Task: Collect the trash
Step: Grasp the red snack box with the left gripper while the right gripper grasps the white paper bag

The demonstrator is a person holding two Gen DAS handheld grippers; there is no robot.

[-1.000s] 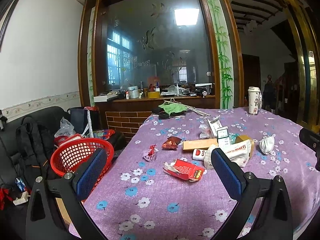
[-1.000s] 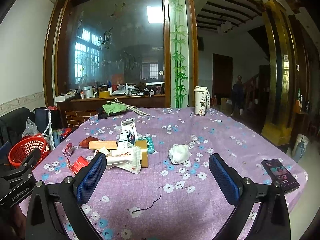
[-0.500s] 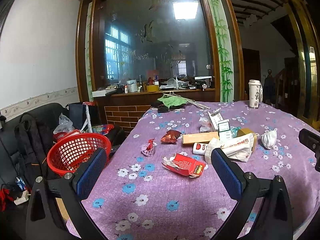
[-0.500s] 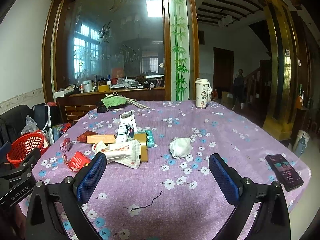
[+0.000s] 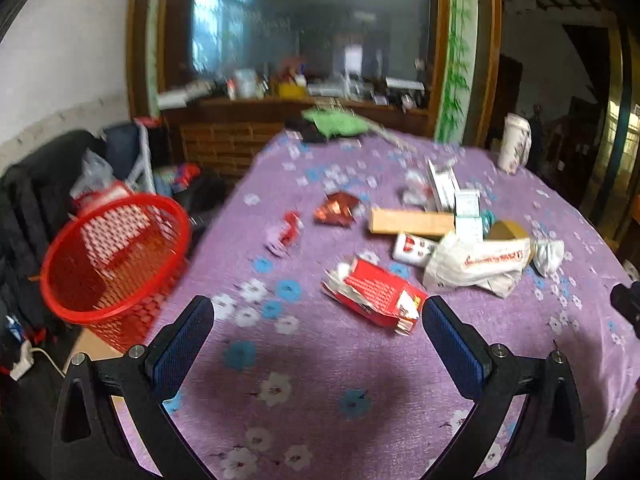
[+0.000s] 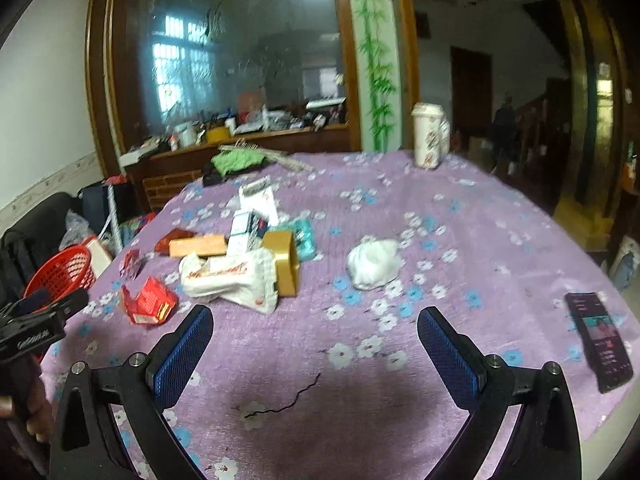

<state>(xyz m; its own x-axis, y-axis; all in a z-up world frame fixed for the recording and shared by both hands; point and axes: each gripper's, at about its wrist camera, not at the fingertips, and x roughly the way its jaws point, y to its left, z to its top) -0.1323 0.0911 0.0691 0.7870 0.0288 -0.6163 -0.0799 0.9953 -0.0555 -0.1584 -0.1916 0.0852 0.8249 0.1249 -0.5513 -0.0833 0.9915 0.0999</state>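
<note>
Trash lies clustered mid-table on the purple flowered tablecloth (image 5: 320, 380); landmark is the torn red cardboard carton (image 5: 374, 298). Motion blur softens print, labels unreadable. Behind the carton: one white printed plastic bag (image 5: 476, 264), one tan long box (image 5: 412, 221), one red foil wrapper (image 5: 336, 209), one crumpled white wad (image 6: 374, 262) right of the bag. One red mesh plastic basket (image 5: 112, 260) stands off the table edge, left of the carton, base cut off. Left gripper (image 5: 318, 322) fingers wide apart, empty, just short of the carton. Right gripper (image 6: 316, 332) likewise spread, empty. One black phone (image 6: 598, 340) far right.
</note>
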